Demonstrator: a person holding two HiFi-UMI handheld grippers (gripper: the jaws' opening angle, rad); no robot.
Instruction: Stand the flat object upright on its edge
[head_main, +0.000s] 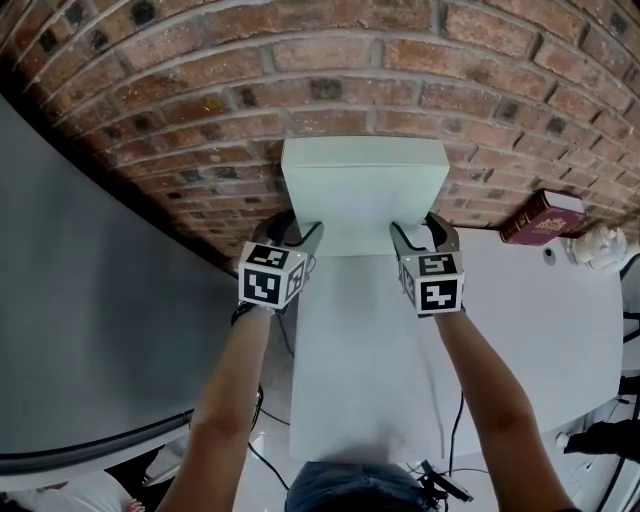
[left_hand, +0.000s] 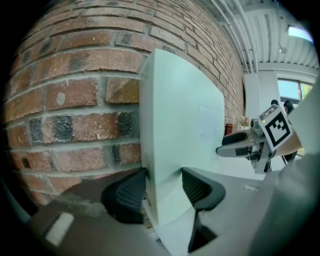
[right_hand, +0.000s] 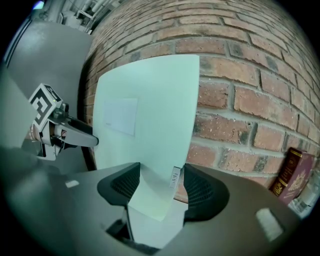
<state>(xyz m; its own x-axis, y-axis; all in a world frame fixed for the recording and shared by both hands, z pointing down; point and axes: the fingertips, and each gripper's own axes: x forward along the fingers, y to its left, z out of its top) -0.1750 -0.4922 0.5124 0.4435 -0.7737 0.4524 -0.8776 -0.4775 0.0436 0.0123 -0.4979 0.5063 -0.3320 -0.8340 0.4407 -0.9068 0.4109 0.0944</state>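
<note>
A flat white box stands upright on its edge at the far end of the white table, its back close to the brick wall. My left gripper is shut on the box's lower left corner. In the left gripper view the box fills the gap between the two black pads of that gripper. My right gripper is shut on the lower right corner. The right gripper view shows the box pinched between that gripper's jaws, with a small label at the edge.
A dark red book leans on the wall to the right, with a white object beside it. A grey curved panel runs along the left side. Cables hang below the table's near edge.
</note>
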